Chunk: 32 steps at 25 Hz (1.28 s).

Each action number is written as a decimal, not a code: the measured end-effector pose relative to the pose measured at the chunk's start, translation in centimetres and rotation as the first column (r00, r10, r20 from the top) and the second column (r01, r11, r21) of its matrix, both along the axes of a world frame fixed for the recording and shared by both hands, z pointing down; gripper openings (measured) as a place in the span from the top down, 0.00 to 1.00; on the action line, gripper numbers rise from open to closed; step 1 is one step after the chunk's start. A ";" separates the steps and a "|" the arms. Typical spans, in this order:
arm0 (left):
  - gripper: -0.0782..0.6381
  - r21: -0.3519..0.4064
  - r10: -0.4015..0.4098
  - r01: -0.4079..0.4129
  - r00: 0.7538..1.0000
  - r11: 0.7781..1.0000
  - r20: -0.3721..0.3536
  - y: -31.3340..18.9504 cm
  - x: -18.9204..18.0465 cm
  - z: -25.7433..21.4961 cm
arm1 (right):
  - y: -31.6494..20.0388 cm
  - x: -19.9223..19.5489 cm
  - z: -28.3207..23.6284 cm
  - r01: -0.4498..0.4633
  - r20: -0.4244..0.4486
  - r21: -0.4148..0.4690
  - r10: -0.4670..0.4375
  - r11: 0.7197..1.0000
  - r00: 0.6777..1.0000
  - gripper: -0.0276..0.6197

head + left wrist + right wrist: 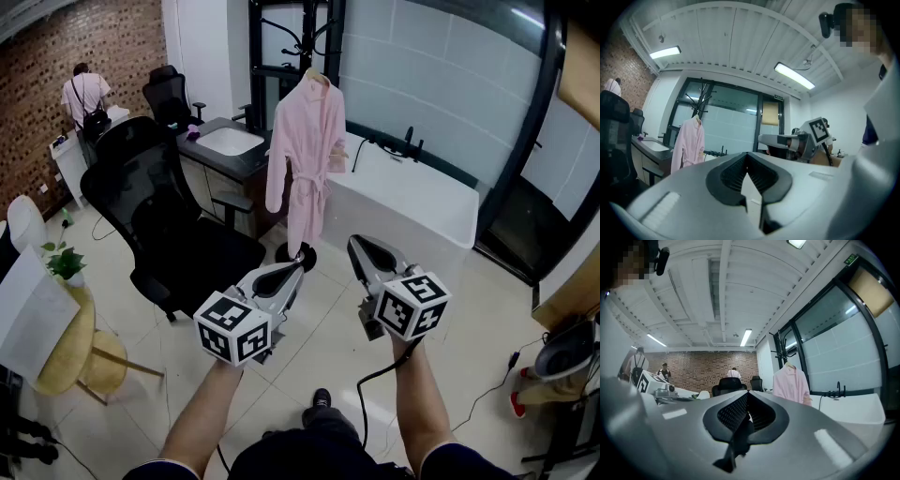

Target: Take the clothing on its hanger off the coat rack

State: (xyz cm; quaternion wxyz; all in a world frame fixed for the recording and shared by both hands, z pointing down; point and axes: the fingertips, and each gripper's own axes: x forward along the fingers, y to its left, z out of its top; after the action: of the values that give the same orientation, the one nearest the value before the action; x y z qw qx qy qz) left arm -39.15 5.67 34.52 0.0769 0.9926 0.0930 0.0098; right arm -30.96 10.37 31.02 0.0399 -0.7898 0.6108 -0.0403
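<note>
A pink robe [305, 150] hangs on a hanger [315, 76] from the black coat rack [292, 37] across the room. It also shows far off in the left gripper view, robe [688, 143], and in the right gripper view, robe [791, 383]. My left gripper [298, 266] and right gripper [354, 242] are held side by side at waist height. Both point toward the robe from well short of it. Each is shut with nothing between its jaws, as their own views show: left gripper [747, 153], right gripper [747, 393].
A black office chair [164, 216] stands to the left of my path. Behind it is a dark counter with a sink [230, 141]. A white bathtub [412, 197] lies right of the rack. A round yellow table [56, 342] with a plant sits at my left, and a person [84, 94] stands far back.
</note>
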 end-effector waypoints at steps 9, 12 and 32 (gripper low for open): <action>0.88 0.014 0.001 -0.001 1.000 1.000 0.003 -1.0 8.2 0.3 | -1.1 7.5 0.6 0.016 -0.001 0.004 -0.016 1.000 1.000 0.95; 0.88 0.018 -0.002 0.002 1.000 1.000 -0.003 -1.2 11.4 0.0 | -1.3 10.5 0.5 0.025 -0.004 0.006 -0.025 1.000 1.000 0.95; 0.88 0.022 0.044 -0.044 0.999 0.999 0.000 -1.6 29.1 0.3 | -1.8 26.5 0.6 0.011 -0.023 -0.002 -0.011 1.000 1.000 0.95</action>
State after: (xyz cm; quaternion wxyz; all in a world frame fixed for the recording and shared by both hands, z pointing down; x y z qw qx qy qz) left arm -10.10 4.11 34.78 0.0658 0.9911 0.1148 0.0122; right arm -4.47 8.53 31.64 0.0320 -0.7867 0.6156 -0.0322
